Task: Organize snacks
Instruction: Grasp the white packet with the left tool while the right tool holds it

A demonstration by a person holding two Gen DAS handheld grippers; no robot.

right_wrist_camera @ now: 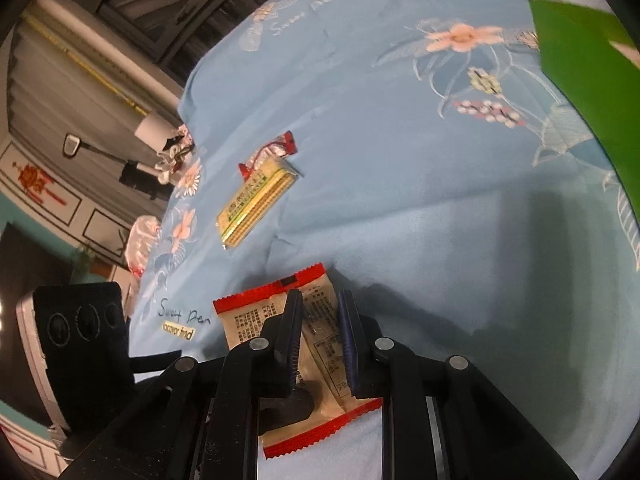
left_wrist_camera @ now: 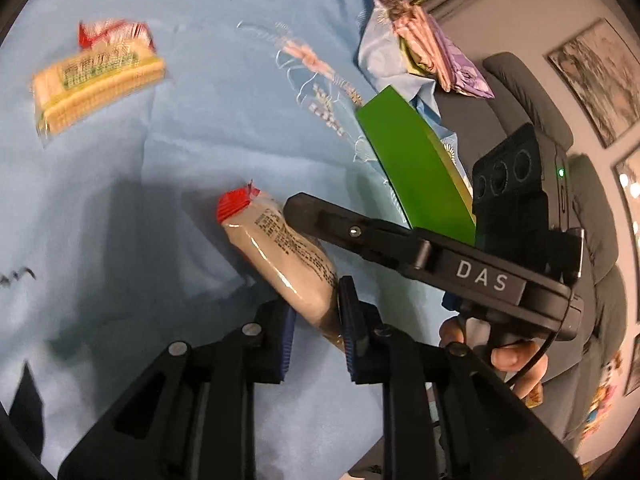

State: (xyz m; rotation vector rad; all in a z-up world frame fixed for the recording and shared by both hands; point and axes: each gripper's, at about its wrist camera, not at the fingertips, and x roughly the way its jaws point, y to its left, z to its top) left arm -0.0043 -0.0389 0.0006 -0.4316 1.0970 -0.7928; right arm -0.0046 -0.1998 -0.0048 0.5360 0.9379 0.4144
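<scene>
A beige snack packet (left_wrist_camera: 280, 252) with red crimped ends hangs just above the blue floral cloth (left_wrist_camera: 180, 152). My left gripper (left_wrist_camera: 318, 320) is shut on its near end, blue pads pressing both sides. From the right, my right gripper (left_wrist_camera: 300, 216) reaches across the packet's middle, apparently the same one. In the right wrist view my right gripper (right_wrist_camera: 320, 308) is shut on the beige packet (right_wrist_camera: 248, 320). The left gripper's housing (right_wrist_camera: 80, 328) stands at the left, its fingers hidden. A yellow wafer packet (left_wrist_camera: 96, 80) (right_wrist_camera: 256, 204) lies farther off on the cloth.
A green box (left_wrist_camera: 416, 168) (right_wrist_camera: 580, 92) stands at the right on the cloth (right_wrist_camera: 400, 160). Crumpled wrappers (left_wrist_camera: 432, 52) are heaped behind it. A clear plastic packet (right_wrist_camera: 140, 240) lies at the cloth's left edge. A hand (left_wrist_camera: 512, 356) grips the right gripper's handle.
</scene>
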